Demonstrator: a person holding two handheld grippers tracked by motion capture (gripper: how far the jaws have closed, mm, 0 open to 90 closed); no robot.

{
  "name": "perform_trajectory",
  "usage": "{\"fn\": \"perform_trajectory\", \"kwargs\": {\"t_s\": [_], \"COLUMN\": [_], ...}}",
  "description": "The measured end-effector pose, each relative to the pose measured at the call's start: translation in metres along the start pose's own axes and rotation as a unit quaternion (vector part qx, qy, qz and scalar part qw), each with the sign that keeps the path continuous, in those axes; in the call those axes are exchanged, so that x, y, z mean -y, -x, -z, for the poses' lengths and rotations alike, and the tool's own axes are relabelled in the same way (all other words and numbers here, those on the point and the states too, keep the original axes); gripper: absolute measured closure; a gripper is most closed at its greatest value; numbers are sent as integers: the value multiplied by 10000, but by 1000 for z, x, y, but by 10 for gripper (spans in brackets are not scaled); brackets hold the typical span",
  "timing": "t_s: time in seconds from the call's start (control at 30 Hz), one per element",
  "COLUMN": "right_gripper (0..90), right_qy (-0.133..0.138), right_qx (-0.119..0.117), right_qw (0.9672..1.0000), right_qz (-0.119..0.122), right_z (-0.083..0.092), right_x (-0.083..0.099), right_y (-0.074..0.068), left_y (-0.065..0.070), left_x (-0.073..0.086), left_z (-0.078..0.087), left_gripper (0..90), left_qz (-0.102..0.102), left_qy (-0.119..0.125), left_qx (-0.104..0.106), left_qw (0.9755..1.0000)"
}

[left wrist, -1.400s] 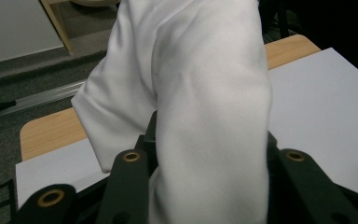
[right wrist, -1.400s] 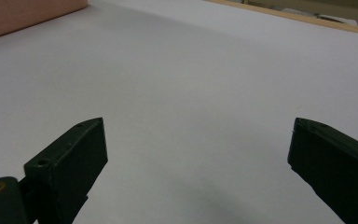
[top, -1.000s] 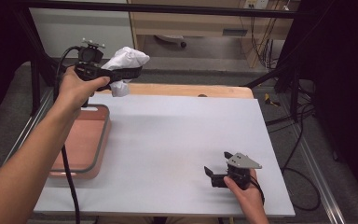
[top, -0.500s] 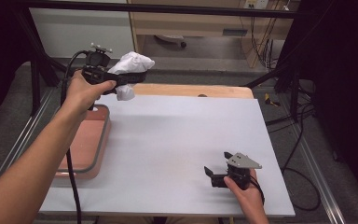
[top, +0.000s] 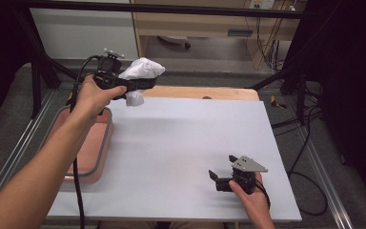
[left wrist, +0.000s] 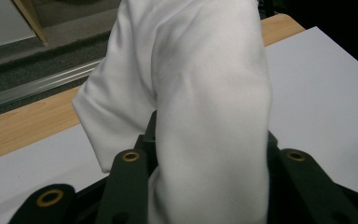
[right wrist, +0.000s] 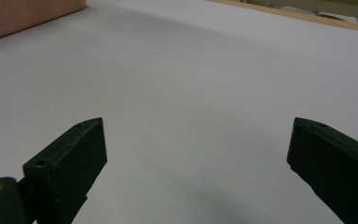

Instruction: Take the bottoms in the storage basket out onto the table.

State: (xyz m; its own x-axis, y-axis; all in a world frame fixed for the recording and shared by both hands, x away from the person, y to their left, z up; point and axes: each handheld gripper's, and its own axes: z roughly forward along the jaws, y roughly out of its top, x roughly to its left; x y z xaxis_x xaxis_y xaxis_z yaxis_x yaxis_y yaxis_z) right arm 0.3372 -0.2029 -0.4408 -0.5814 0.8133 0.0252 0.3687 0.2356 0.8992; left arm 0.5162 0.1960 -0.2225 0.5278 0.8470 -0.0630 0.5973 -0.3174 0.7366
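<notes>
- Far left: pink tray (top: 106,138) w/ grey rim sits on the table's left edge, partly under the person's left forearm. Contents not readable from here.
- Left gripper (top: 145,85) held up in the air over the table's far-left corner, above the tray's far end. Jaws clamped on a bunched white cloth (top: 142,70); in the left gripper view the cloth (left wrist: 205,107) bulges up between the jaws and hangs down the side, clear of the surface.
- Step, as I read it: carry phase — cloth is lifted & in transit, not yet set down anywhere. Could be headed to the white table (top: 181,143) for spreading, or to the tray; can't tell which.
- Middle of the table: bare, nothing in the way.
- Right gripper (top: 214,180) rests low near the front-right edge, well apart from the cloth. Jaws spread wide, nothing between them; right gripper view looks out over bare tabletop.
- Next move prob needs: bring cloth down over open tabletop, keep the clamp firm till it touches, then right gripper comes across to pinch a free edge. Loose hanging part may snag or fold under.
</notes>
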Motion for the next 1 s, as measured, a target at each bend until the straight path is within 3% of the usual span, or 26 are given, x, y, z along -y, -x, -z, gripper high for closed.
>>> {"fn": "perform_trajectory", "kwargs": {"t_s": [1.0], "right_gripper": [48], "right_qy": [-1], "right_qx": [-19], "right_qw": [10000], "right_qz": [24], "right_z": [0], "right_x": [0], "right_y": [-2], "left_y": [20], "left_x": [13], "left_z": [-40], "left_gripper": [605], "left_qz": [-4], "left_qy": [-239], "left_qx": [156], "left_qw": [9996]}}
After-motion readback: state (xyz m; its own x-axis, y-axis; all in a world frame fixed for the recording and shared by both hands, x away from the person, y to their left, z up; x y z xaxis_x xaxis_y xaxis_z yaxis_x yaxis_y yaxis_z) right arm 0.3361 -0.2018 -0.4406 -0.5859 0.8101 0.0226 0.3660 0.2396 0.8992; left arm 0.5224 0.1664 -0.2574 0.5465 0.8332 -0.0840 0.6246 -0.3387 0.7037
